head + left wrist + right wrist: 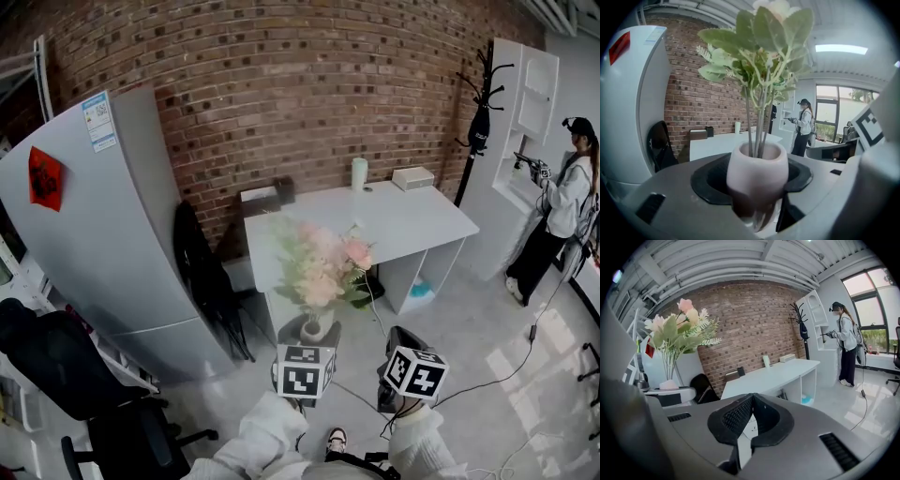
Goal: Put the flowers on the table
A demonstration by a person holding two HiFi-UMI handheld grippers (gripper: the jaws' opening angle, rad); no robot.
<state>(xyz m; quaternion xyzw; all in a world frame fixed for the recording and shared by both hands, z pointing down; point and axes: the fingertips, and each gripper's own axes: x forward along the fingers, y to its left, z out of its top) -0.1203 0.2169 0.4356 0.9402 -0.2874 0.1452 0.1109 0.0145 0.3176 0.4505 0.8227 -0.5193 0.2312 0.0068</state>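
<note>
A bunch of pale pink flowers (323,258) with green leaves stands upright in a small white vase (313,325). My left gripper (309,339) is shut on the vase (757,176), its dark pads (710,180) pressing on both sides, and the stems (757,122) rise above it. The white table (412,223) stands ahead against the brick wall, beyond the flowers. My right gripper (398,339) is just to the right of the vase, apart from it. In the right gripper view its jaws (753,396) are shut with nothing between them, and the flowers (679,331) show at the left.
On the table are a pale cup (359,173), a white box (412,178) and a dark box (272,194). A grey refrigerator (103,234) and a black chair (211,281) stand left. A person (562,206) stands by white shelves (525,122) at right; a cable (506,370) crosses the floor.
</note>
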